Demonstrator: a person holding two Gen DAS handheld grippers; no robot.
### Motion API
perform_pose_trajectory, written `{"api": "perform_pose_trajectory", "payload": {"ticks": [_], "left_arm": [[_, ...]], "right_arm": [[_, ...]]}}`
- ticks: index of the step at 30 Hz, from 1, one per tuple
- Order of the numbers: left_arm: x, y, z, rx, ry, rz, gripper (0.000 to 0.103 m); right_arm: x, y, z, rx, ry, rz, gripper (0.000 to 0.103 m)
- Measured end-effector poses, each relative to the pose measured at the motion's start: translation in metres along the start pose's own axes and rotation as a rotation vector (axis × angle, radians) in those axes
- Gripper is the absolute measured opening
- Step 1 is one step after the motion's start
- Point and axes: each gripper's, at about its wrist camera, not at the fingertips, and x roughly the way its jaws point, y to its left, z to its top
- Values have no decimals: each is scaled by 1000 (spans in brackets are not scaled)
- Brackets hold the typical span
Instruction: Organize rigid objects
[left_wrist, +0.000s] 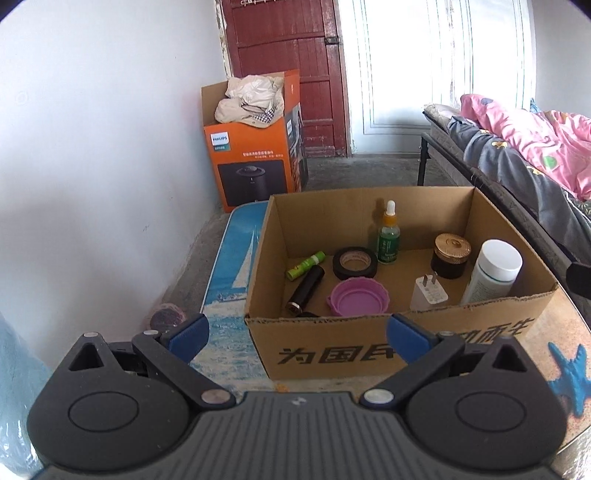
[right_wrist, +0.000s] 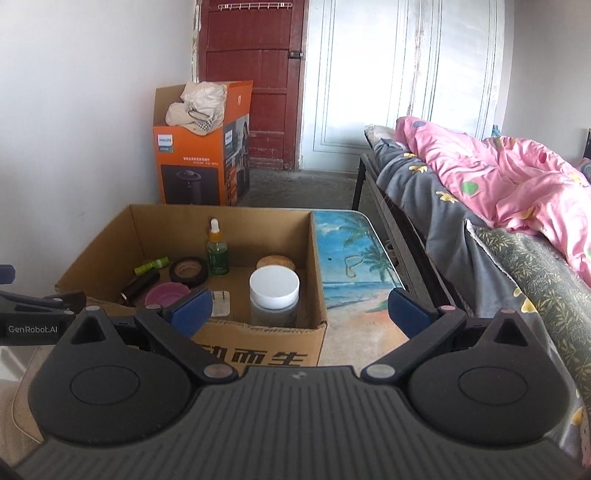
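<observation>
An open cardboard box (left_wrist: 369, 350) (right_wrist: 266, 356) stands on a beach-print table. Inside it are a green dropper bottle (left_wrist: 388, 238) (right_wrist: 218, 254), a black tape roll (left_wrist: 354, 263) (right_wrist: 188, 271), a purple lid (left_wrist: 357, 297) (right_wrist: 166, 294), a black tube (left_wrist: 306, 286), a green tube (left_wrist: 306, 266), a white charger (left_wrist: 428, 293), a dark jar with gold lid (left_wrist: 450, 254) and a white-capped bottle (left_wrist: 493, 271) (right_wrist: 274, 295). My left gripper (left_wrist: 297, 332) is open and empty before the box's near wall. My right gripper (right_wrist: 299, 310) is open and empty over the box's near right corner.
The beach-print table (right_wrist: 351, 266) shows to the right of the box and on its left (left_wrist: 229, 280). A bed with pink quilt (right_wrist: 498, 177) stands at the right. An orange Philips carton (left_wrist: 251, 155) stands by a red door (left_wrist: 288, 55) and the white wall.
</observation>
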Motion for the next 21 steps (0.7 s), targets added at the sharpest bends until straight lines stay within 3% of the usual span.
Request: {"api": "perform_pose_trajectory", "payload": {"ticks": [7,21], "left_arm": [[21,-4,-9,-50,127,-9,103],[36,-9,-16,-7,192,42,103]], "right_arm": [[19,3,-3,8,76,25,102],[48,13,-11,29,153,83,102]]}}
